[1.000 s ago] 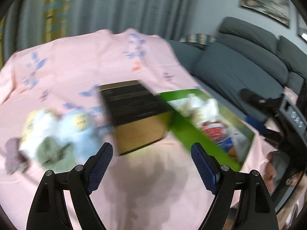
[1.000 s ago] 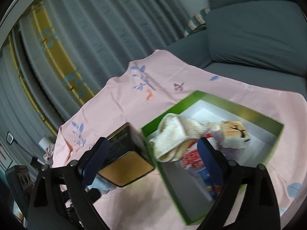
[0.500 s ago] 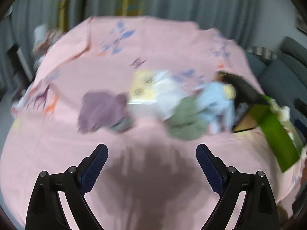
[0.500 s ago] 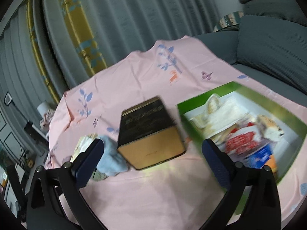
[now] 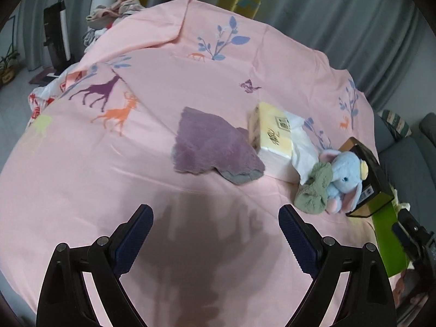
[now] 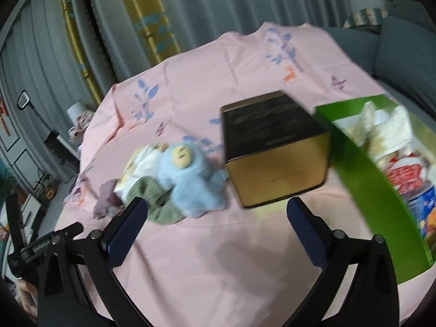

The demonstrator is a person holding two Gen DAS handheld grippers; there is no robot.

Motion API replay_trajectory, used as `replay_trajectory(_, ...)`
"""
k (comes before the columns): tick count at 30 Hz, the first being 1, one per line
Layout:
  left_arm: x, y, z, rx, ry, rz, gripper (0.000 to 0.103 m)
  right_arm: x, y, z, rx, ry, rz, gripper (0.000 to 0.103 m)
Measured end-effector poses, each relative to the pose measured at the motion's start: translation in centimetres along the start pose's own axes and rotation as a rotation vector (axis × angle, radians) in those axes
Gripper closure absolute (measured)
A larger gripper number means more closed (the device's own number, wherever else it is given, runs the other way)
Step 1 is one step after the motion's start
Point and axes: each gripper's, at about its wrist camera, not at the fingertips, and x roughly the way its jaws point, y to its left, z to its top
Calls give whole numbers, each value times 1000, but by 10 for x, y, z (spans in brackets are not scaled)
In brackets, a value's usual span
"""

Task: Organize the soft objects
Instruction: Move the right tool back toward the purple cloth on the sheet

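- Pink cloth (image 5: 81,179) printed with deer, leaves and butterflies covers the whole surface under my tools, with grey curtains hanging behind it.
- My left gripper (image 5: 215,234) hangs over bare cloth with its jaws wide apart and nothing between them.
- My right gripper (image 6: 218,226) is likewise spread wide and empty; its view is blurred.
- Nearest my left tool, a purple fluffy towel (image 5: 212,147) lies flat, one corner turned up to show a grey underside.
- Just right of it, touching, sits a tissue pack (image 5: 272,133) in yellow and white wrap; dark characters are printed on top, but I cannot read them.
- Loose white tissue spills from the pack toward a green knitted cloth (image 5: 313,190), crumpled against a blue plush elephant (image 5: 343,174).
- That elephant has pink ears and a round yellow tag, its print too small to read; it leans on a black and gold box (image 6: 272,147).
- Lines of gold lettering run across the box lid, illegible through the blur.
- Beside the box on the right stands a green box (image 6: 376,190), open, holding a cream cloth and red and blue packets.
- Farther right, a grey sofa (image 6: 403,54) sits beyond the cloth.
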Motion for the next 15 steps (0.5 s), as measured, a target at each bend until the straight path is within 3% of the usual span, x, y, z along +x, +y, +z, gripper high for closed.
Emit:
replay_trajectory(7, -14, 32, 12, -55, -35, 57, 10, 30, 78, -5, -31, 103, 174, 1)
replay_trajectory(9, -19, 39, 15, -63, -51, 79, 10, 51, 104, -2, -39, 162, 178, 1)
replay_trajectory(12, -28, 49, 18, -69, -85, 175, 10, 78, 135, 3, 2, 224, 163, 1)
replay_trajectory(15, -33, 58, 21, -65, -98, 207, 10, 112, 167, 10, 55, 273, 186, 3)
